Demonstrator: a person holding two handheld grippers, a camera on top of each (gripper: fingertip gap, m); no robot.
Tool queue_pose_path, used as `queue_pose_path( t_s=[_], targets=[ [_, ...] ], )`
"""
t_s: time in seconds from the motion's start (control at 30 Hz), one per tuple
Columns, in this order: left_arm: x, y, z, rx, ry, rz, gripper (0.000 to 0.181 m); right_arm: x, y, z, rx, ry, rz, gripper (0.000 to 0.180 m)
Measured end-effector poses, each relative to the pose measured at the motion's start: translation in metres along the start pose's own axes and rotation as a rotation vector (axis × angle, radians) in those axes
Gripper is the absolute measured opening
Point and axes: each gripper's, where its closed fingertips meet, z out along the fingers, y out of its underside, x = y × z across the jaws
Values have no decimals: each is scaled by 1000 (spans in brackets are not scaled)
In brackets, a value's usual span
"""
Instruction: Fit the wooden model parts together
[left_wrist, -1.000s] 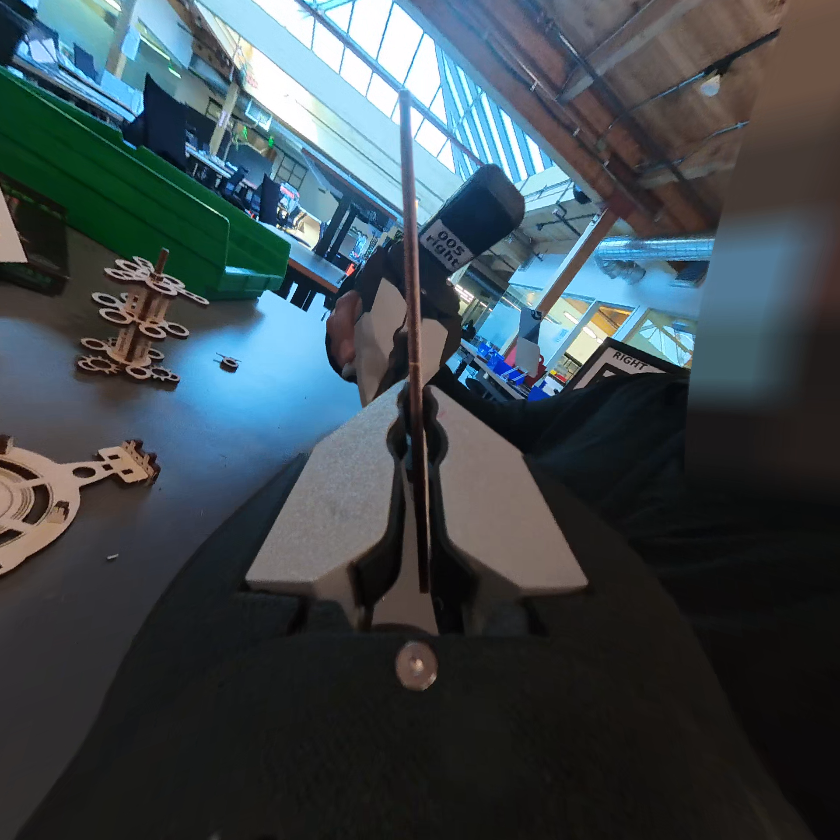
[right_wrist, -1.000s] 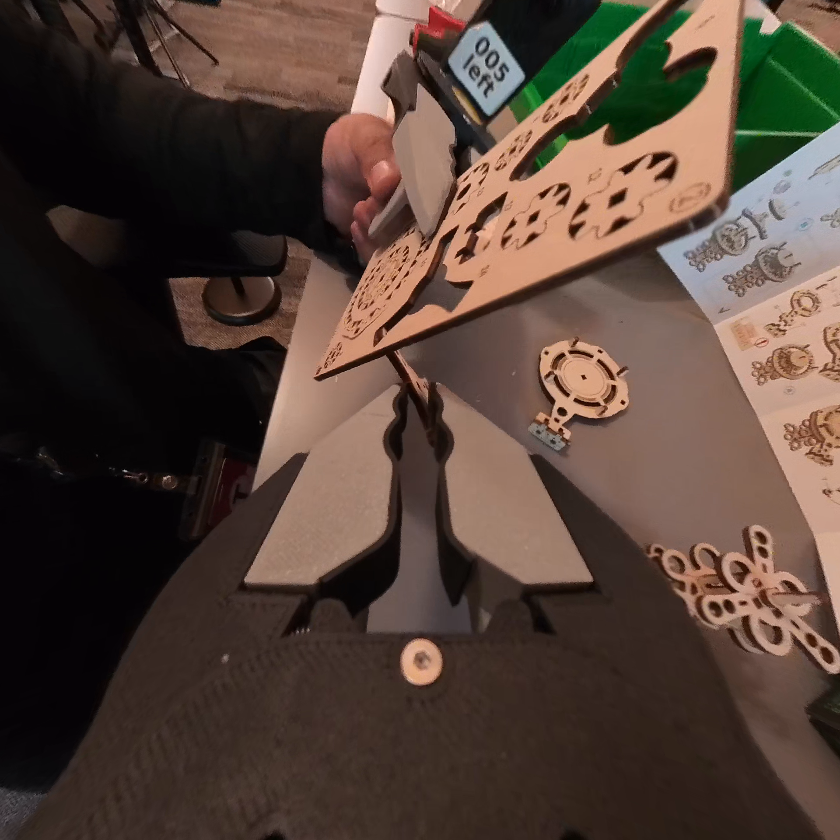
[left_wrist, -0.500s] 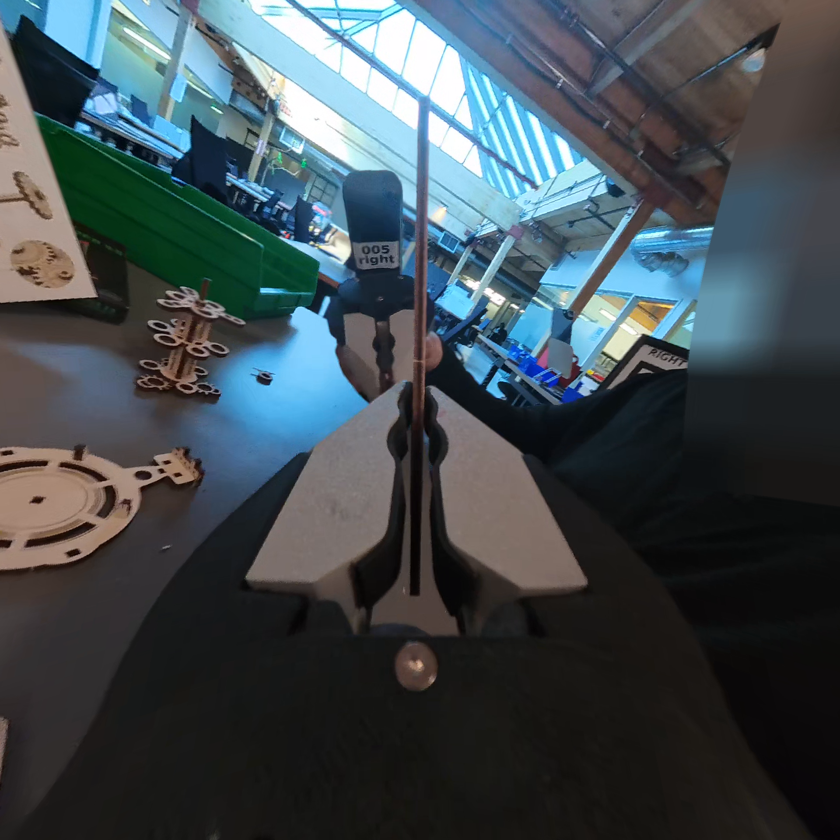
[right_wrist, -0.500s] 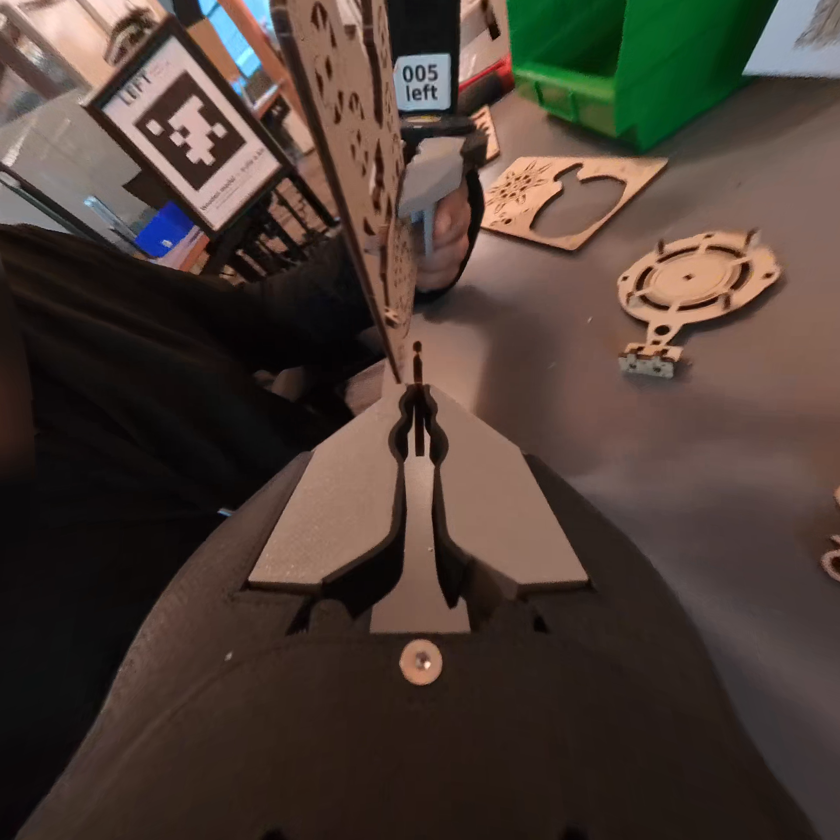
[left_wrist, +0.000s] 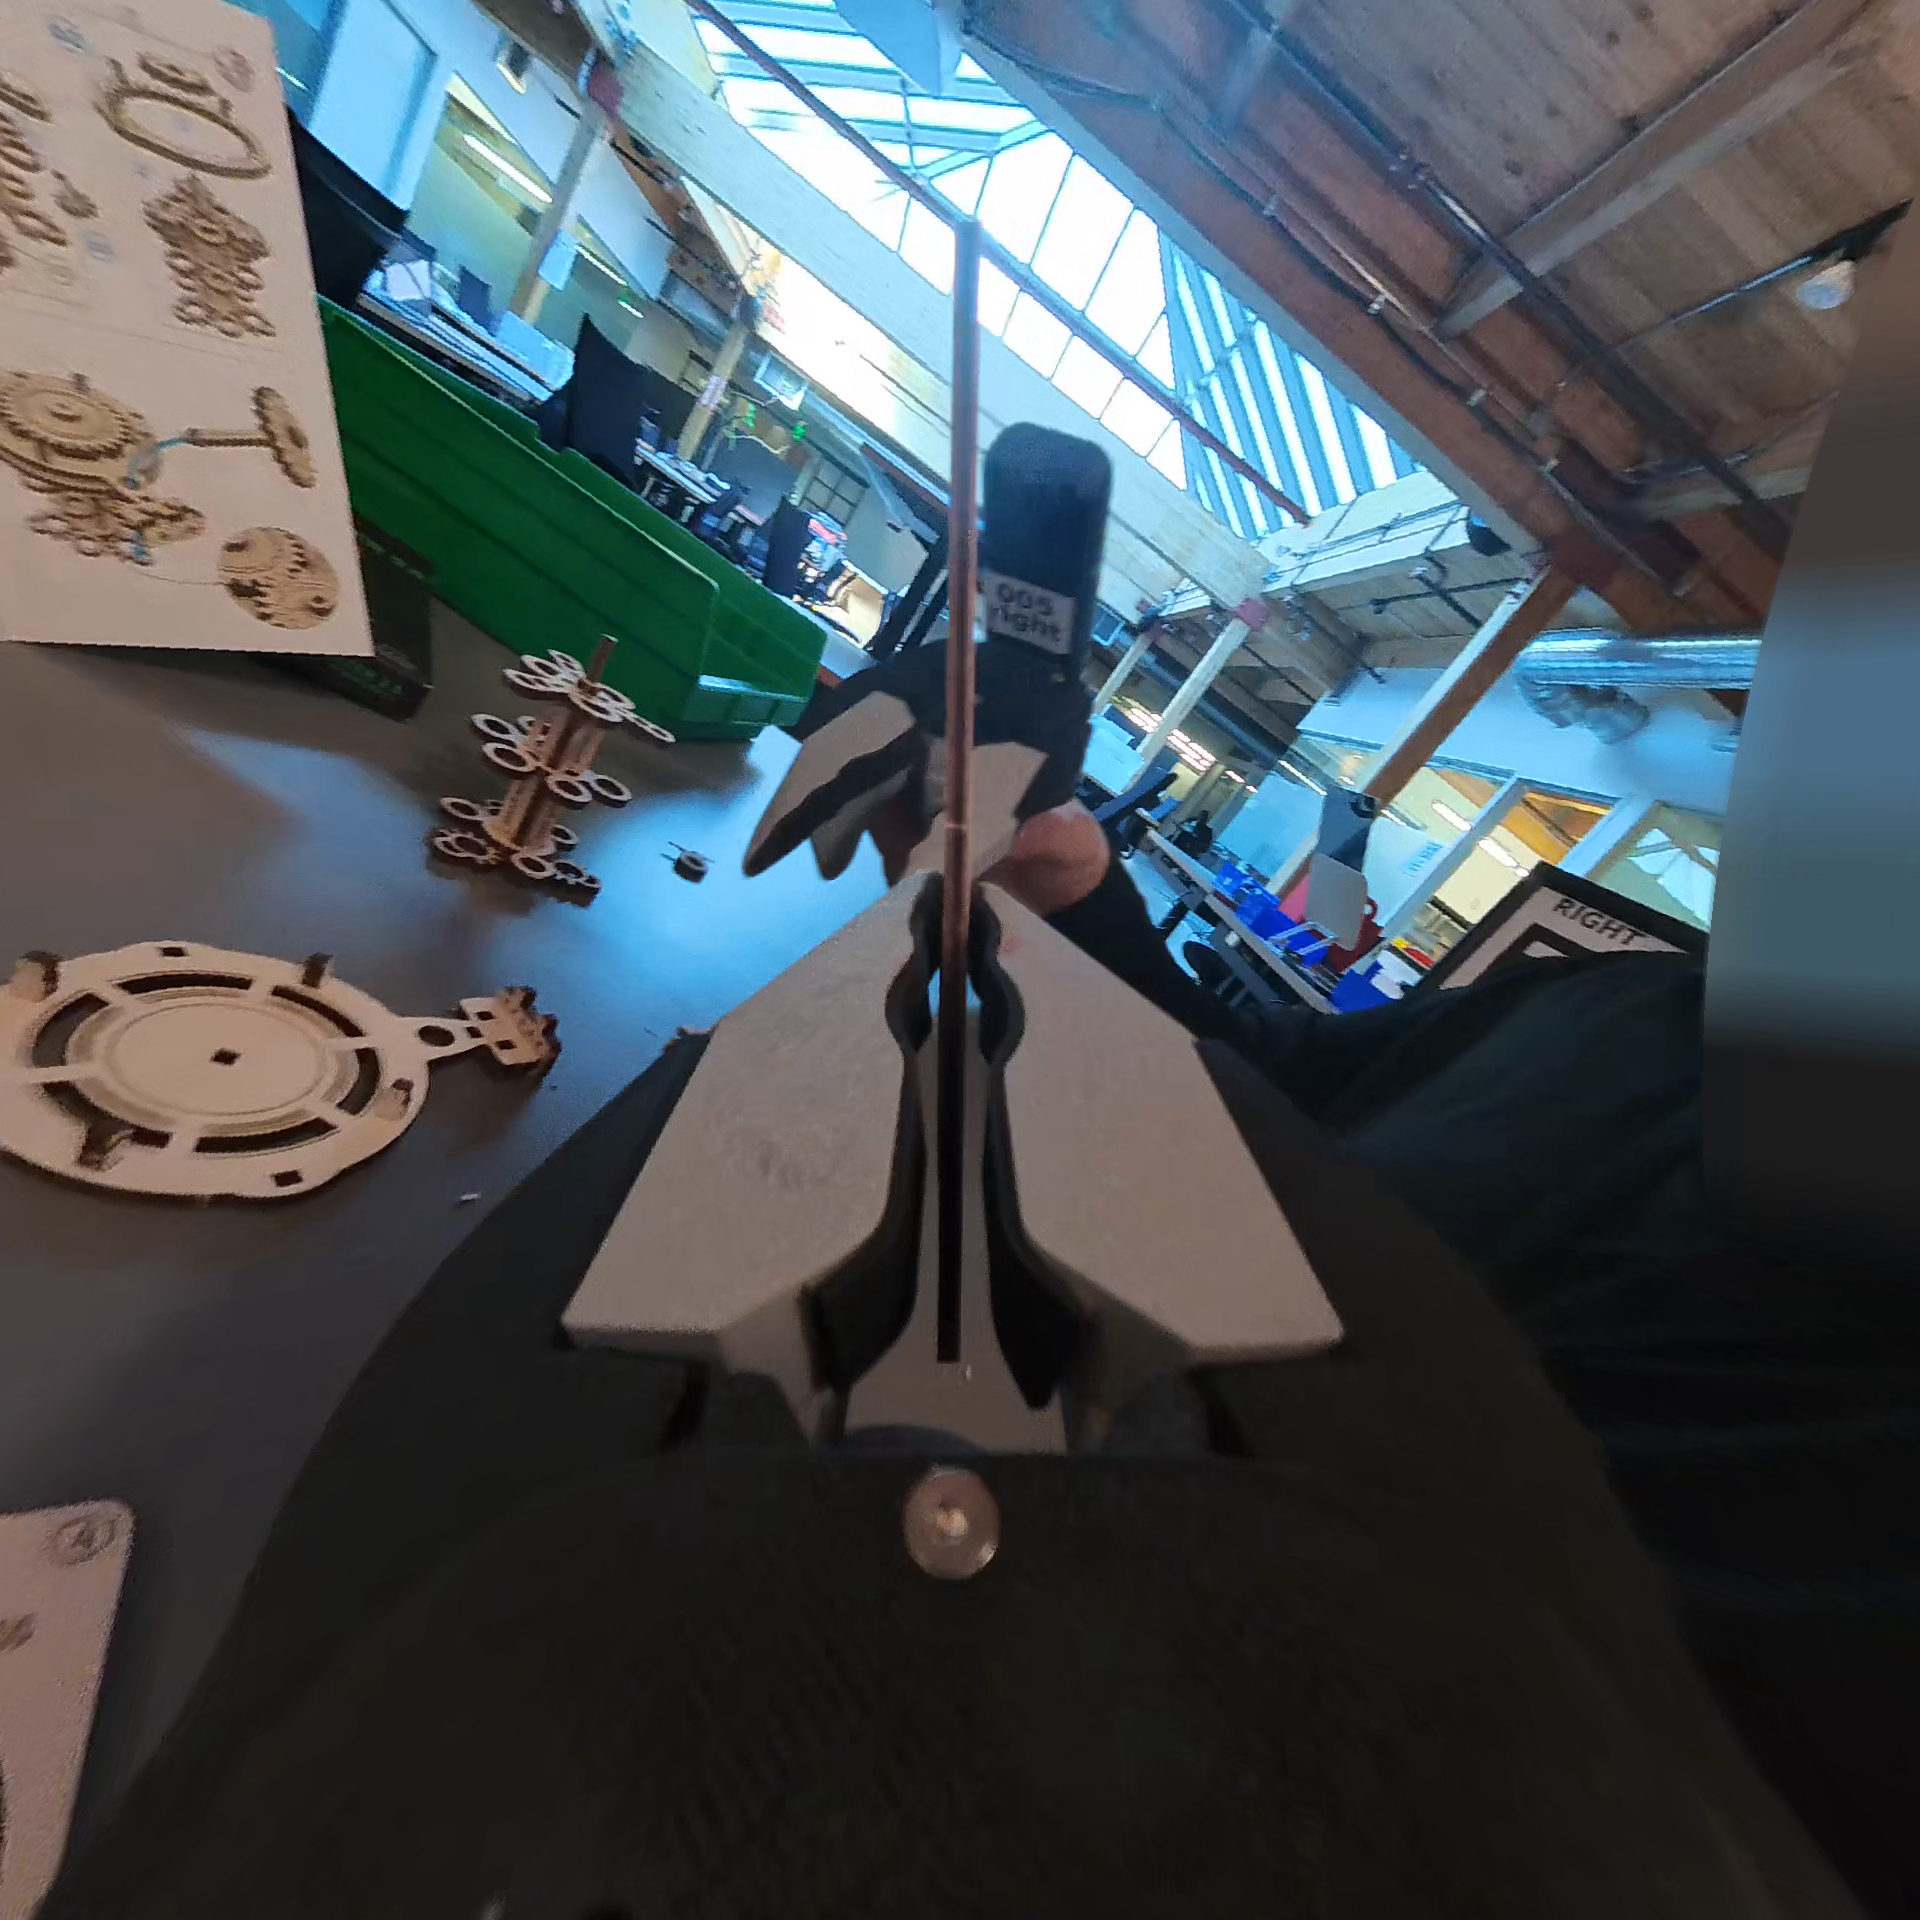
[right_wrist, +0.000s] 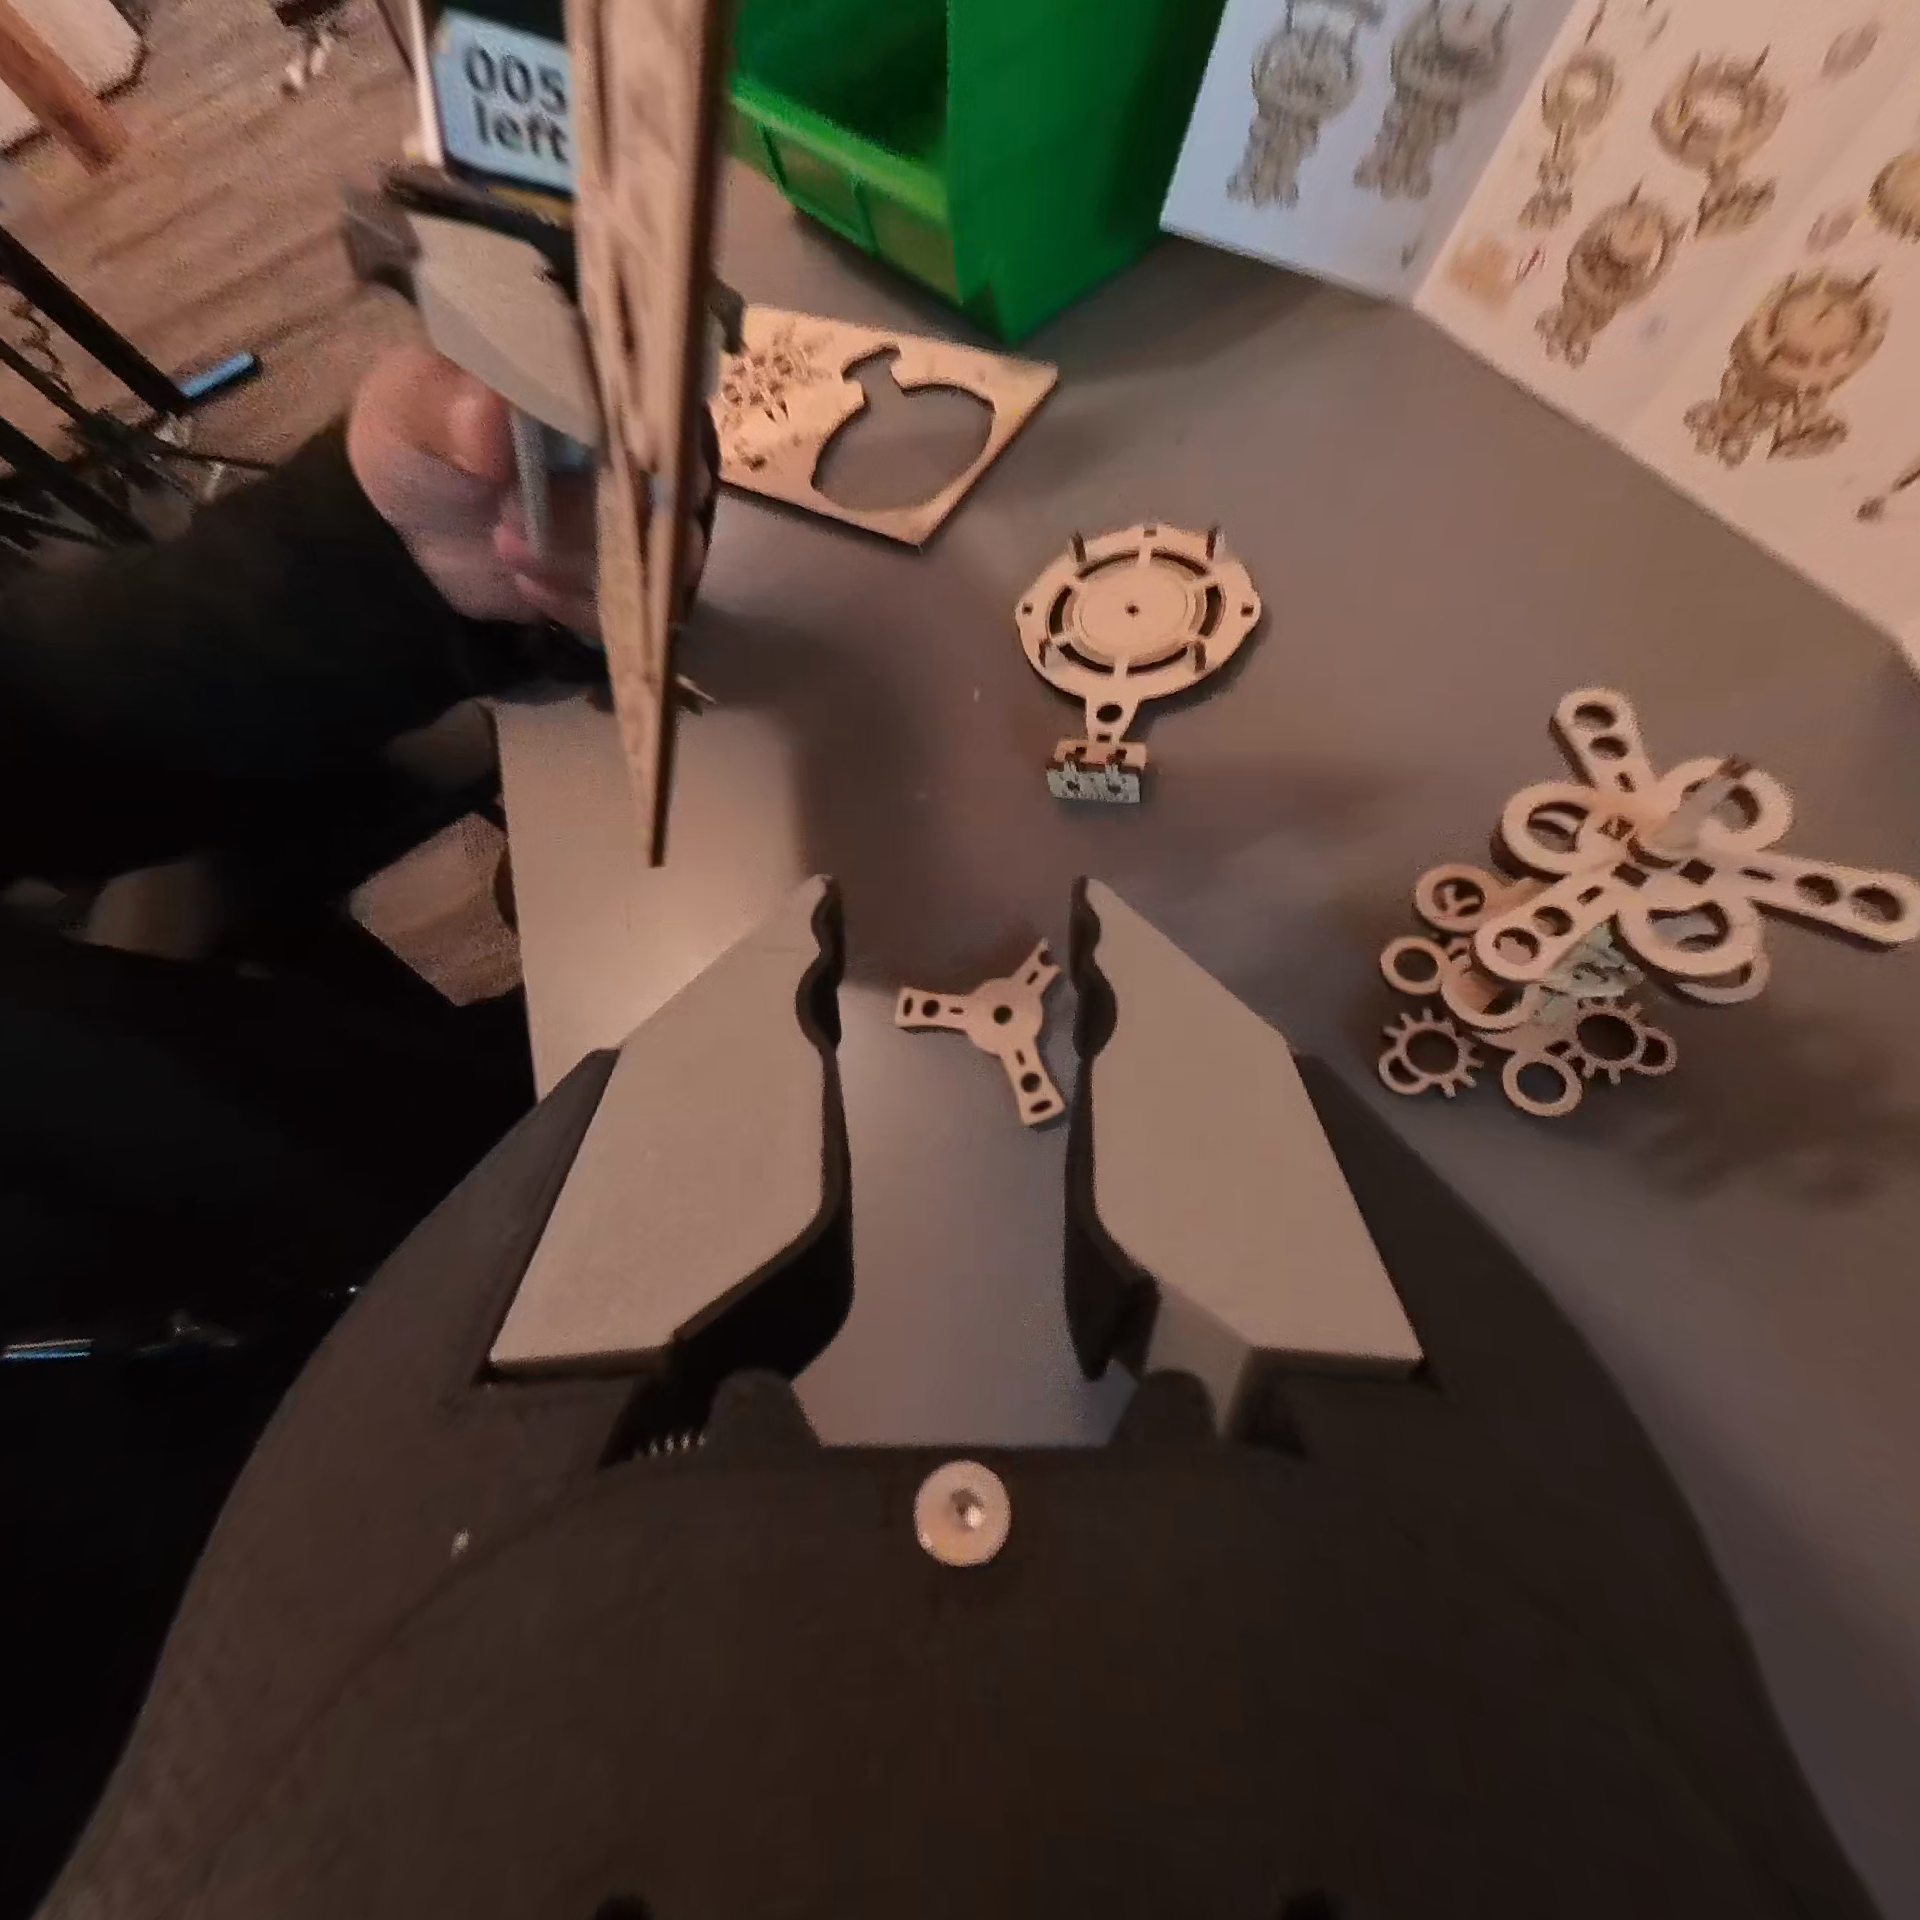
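My left gripper (left_wrist: 951, 914) is shut on a thin wooden parts sheet (left_wrist: 961, 644), held upright and seen edge-on; the same sheet (right_wrist: 644, 364) hangs at the upper left of the right wrist view. My right gripper (right_wrist: 954, 914) is open and empty, with a small three-armed wooden piece (right_wrist: 992, 1023) lying on the grey table (right_wrist: 1299, 499) between its fingers. A round wooden disc part with a tab (right_wrist: 1132, 634) lies beyond it, and also shows in the left wrist view (left_wrist: 223, 1065). A stacked wooden assembly of ringed arms (right_wrist: 1621, 904) stands at the right.
A green bin (right_wrist: 935, 135) stands at the table's back. An instruction sheet with pictures (right_wrist: 1683, 229) lies at the right. A spent wooden sheet with a cut-out (right_wrist: 883, 426) lies flat near the bin. A small ring piece (left_wrist: 686, 860) lies on the table. Spacing between my two grippers at the tips: around 11 cm.
My right gripper has opened and let go of the small three-armed piece, which now lies on the table. It has moved away from the sheet, which the left gripper still holds upright.
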Motion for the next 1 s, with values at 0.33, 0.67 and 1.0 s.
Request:
queue_pose_path(
  t_s=[0.33,0.67,1.0],
  targets=[
    [2,3,12,-4,-74,45,1,-28,-21,6,128,-36,-38,39],
    [-7,13,15,-40,-120,4,1,-31,-13,22,-19,13,-236,14],
    [-21,1,7,74,-188,-52,1,-14,-43,22,260,65,5,10]
  ],
)
